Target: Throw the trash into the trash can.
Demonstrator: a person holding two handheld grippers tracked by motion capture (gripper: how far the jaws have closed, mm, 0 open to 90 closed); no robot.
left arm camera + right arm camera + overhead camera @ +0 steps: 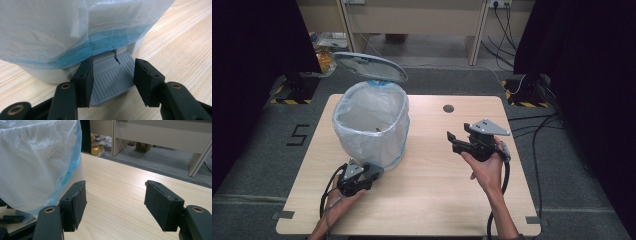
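- Pressing the pedal (111,80) of the lined pedal bin (371,125) at the counter's (437,200) left, the left gripper (371,175) straddles it, jaws close beside its edges; slipping off would drop the raised lid (369,66).
- Right gripper (455,140), jaws apart and empty, hovers right of the bin; swinging left could snag the bag (32,165).

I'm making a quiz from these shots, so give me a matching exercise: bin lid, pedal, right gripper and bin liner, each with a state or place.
1. bin lid
2. pedal
3. right gripper
4. bin liner

a. between the left gripper's jaws
b. held above the table, jaws open on nothing
c. raised open
d. draped over the bin's rim

Pairs: 1-c, 2-a, 3-b, 4-d
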